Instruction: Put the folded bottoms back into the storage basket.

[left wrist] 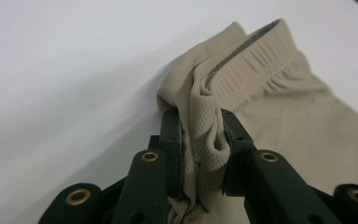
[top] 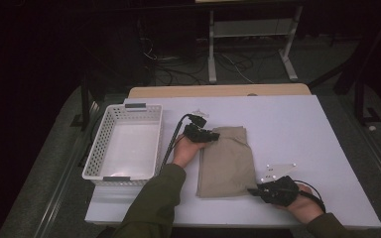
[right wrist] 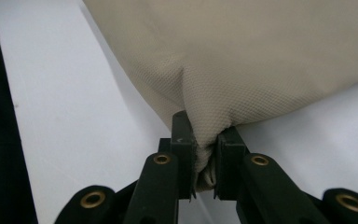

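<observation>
khaki folded cloth [top: 226, 161] is pinched by both grippers, left gripper [left wrist: 200, 140] and right gripper [right wrist: 204, 154], jaws hiding its corners.

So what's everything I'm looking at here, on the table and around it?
Folded garment: one, beige, elastic waistband at the far end, middle of the table.
Basket: one, white, perforated walls, nothing in it, left of the garment.
Table: one, white top, wooden edge at the back.
Metal stand: one, pale grey, on the floor behind the table, among loose cables.
Left gripper: one, black, shut on the garment's far left corner by the waistband.
Right gripper: one, black, shut on the near right corner.
Sleeves: two, olive green, bottom edge.
</observation>
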`<action>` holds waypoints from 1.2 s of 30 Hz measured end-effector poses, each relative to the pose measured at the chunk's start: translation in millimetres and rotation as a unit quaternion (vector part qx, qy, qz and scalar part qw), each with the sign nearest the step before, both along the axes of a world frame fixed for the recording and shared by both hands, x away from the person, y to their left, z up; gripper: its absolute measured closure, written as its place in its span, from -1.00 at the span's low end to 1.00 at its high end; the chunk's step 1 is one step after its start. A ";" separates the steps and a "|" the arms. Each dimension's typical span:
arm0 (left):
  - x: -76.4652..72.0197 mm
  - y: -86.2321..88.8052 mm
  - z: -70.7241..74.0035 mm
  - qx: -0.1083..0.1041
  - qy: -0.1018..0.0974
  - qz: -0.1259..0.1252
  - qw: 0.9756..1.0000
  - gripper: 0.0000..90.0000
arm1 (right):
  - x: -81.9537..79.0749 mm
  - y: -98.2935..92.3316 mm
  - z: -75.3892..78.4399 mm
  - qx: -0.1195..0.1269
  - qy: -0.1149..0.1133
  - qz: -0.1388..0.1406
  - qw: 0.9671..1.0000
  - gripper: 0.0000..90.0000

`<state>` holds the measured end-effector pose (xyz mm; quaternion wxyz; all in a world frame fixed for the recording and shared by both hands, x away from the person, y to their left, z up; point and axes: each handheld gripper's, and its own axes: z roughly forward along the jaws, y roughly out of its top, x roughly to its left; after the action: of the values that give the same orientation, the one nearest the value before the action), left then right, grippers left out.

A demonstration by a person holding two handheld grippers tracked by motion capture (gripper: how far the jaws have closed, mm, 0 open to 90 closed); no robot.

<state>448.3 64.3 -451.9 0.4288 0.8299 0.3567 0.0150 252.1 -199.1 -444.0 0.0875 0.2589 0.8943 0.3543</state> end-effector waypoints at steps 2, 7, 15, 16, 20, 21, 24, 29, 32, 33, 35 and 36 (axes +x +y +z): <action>-1.3 -0.6 2.4 0.001 -0.003 -0.004 1.000 0.66 | 1.6 -0.6 3.2 0.010 -0.001 0.000 1.000 0.79; -6.9 -2.7 11.8 -0.004 -0.006 -0.010 1.000 0.66 | 6.2 -1.7 12.1 0.038 -0.007 0.000 0.999 0.79; -18.3 -10.0 33.3 -0.009 -0.026 -0.037 0.999 0.66 | 18.0 0.8 30.3 0.073 -0.025 0.000 0.997 0.79; -19.5 -10.9 35.7 -0.010 -0.027 -0.042 0.999 0.66 | 19.8 1.4 32.5 0.077 -0.026 -0.001 0.997 0.79; -26.6 -16.9 44.6 -0.016 -0.032 -0.059 0.998 0.66 | 27.6 3.9 39.4 0.092 -0.032 0.000 0.995 0.79; -28.6 -18.5 46.5 -0.020 -0.034 -0.063 0.997 0.66 | 29.7 4.3 40.8 0.096 -0.033 0.001 0.995 0.79; -33.7 -22.8 52.7 -0.022 -0.036 -0.075 0.996 0.66 | 34.7 7.2 45.3 0.100 -0.038 0.004 0.994 0.79; -36.6 -25.7 63.4 -0.030 -0.037 -0.077 0.996 0.66 | 42.2 11.8 53.5 0.109 -0.049 0.009 0.993 0.79; -37.7 -25.9 71.8 -0.024 -0.040 -0.074 0.996 0.66 | 44.6 14.0 58.6 0.113 -0.054 0.012 0.992 0.79; -37.6 -25.6 74.8 -0.023 -0.041 -0.072 0.996 0.66 | 45.3 14.6 60.3 0.116 -0.054 0.013 0.992 0.79; -37.0 -24.3 81.2 -0.021 -0.040 -0.067 0.997 0.66 | 47.0 16.0 63.9 0.117 -0.058 0.014 0.991 0.79; -36.5 -23.3 84.8 -0.019 -0.041 -0.066 0.997 0.66 | 47.9 16.8 65.9 0.119 -0.061 0.014 0.991 0.79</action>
<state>411.8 40.9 -367.1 0.4588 0.8419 0.2837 0.0139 300.0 -182.3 -378.1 0.1051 0.2328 0.8424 0.4745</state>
